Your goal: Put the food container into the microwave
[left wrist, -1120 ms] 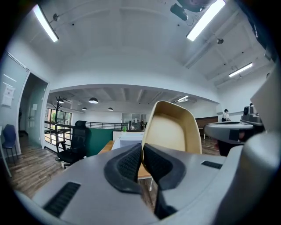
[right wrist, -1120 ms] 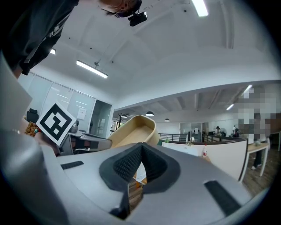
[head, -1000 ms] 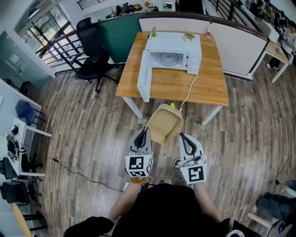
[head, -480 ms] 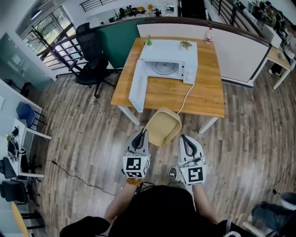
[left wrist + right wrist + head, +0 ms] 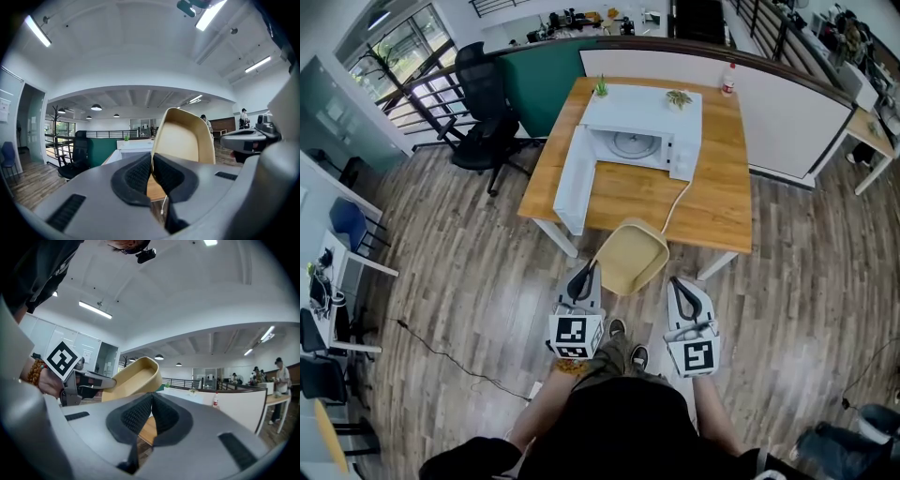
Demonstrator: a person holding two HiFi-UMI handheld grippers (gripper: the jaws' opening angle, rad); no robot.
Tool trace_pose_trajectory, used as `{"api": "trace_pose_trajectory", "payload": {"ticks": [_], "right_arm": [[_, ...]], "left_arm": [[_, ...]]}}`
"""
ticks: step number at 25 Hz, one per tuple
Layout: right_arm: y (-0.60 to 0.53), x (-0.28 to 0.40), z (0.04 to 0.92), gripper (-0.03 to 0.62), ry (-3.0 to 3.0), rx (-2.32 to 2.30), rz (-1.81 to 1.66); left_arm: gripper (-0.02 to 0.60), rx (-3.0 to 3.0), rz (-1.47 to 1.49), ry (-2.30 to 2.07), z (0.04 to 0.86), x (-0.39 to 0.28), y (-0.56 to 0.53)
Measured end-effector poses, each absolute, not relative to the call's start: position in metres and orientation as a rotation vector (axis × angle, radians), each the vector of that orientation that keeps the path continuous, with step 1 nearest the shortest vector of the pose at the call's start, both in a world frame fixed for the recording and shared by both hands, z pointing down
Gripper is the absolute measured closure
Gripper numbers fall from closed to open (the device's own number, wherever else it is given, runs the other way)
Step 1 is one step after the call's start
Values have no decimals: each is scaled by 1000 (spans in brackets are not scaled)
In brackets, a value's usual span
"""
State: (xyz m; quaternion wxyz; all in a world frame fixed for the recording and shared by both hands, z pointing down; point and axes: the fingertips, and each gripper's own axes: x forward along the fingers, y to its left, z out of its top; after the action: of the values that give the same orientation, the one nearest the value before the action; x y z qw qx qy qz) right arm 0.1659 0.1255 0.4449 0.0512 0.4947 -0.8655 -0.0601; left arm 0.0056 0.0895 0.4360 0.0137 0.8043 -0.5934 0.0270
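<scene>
A tan, empty food container [image 5: 630,256] hangs in the air over the wooden floor, short of the table's near edge. My left gripper [image 5: 585,273] is shut on its left rim; in the left gripper view the rim [image 5: 185,136] rises right out of the closed jaws of that gripper [image 5: 152,158]. My right gripper [image 5: 677,283] is beside the container's right side, shut and empty. The right gripper view shows the container [image 5: 133,376] up to the left of that gripper [image 5: 152,397]. The white microwave [image 5: 642,127] stands on the table with its door [image 5: 573,180] swung open to the left.
The wooden table [image 5: 717,202] has a white cord [image 5: 677,192] trailing from the microwave over its near edge. Two small plants [image 5: 680,97] sit on the microwave and a bottle [image 5: 729,80] stands at the back right. A black office chair [image 5: 483,103] stands left of the table.
The table and microwave have come a little nearer and shifted slightly in view as the person stepped forward. The container stays in the left gripper; both grippers keep their pose.
</scene>
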Motion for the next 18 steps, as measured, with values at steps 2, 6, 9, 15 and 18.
{"api": "trace_pose_trajectory", "payload": {"ticks": [2, 6, 9, 15, 18], "right_arm": [[118, 167, 449, 597, -2628, 1507, -168], [100, 168, 458, 597, -2604, 1507, -166], [87, 170, 459, 597, -2576, 1506, -194], [43, 170, 453, 597, -2539, 1497, -213], [22, 165, 449, 597, -2526, 1479, -239]], "left_arm": [[548, 2499, 83, -1836, 442, 9, 81], [548, 2498, 74, -1814, 453, 13, 57], [548, 2500, 72, -1785, 462, 16, 40], [548, 2506, 15, -1768, 455, 18, -7], [548, 2489, 1, -1761, 459, 15, -29]]}}
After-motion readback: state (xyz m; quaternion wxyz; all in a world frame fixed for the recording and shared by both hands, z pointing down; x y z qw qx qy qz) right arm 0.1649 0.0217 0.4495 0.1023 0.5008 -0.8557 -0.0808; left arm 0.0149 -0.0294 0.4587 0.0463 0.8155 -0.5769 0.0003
